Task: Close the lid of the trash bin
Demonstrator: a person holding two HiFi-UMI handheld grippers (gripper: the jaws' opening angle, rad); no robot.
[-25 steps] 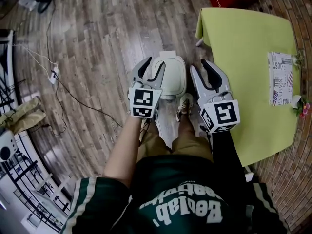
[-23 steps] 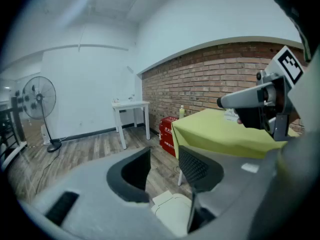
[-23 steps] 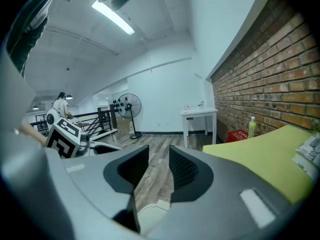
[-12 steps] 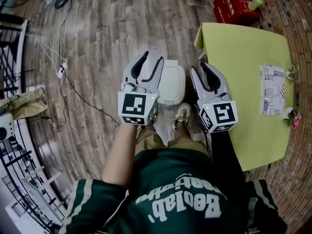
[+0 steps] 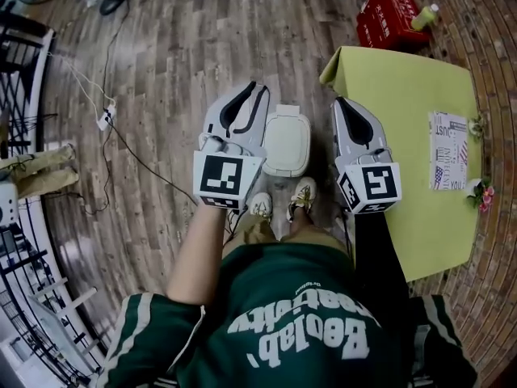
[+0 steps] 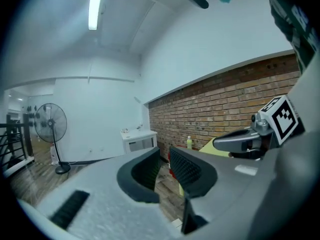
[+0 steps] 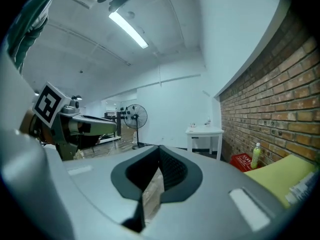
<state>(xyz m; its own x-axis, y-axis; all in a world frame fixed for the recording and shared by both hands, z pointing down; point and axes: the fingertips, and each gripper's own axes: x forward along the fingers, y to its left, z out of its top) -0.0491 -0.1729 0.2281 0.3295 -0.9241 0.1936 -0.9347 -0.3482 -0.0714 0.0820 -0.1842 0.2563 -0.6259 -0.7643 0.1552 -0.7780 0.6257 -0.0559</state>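
Left hand-held gripper (image 5: 257, 89): the jaws stand narrow, a slim gap left between the ribbed pads (image 6: 186, 168), and nothing sits in that gap. These jaws have just been closing. The left gripper view looks out level across the room, with a brick wall (image 6: 225, 109) ahead and to the right of the jaws and a standing fan (image 6: 50, 124) far off to their left.

Right hand-held gripper (image 5: 340, 102): the jaws are together, the tips meeting at the front, with nothing held. These jaws have also just been closing.

Trash bin (image 5: 287, 168): it stands on the wooden floor (image 5: 178, 55) between the two hand-held grippers and below them – just right of the left one, just left of the right one. Neither touches it. Its white lid (image 5: 287, 136) lies flat down on the bin, closed.

The person's shoes (image 5: 303, 194) stand on the floor just behind the bin, between the marker cubes (image 5: 226, 178) of the two hand-held grippers.

A table (image 5: 404, 136) with a yellow-green cover lies directly right of the right hand-held gripper. Beyond that gripper's tips, past the table's far edge, a red crate (image 5: 388, 18) sits on the floor with a green bottle (image 5: 426, 14) on it
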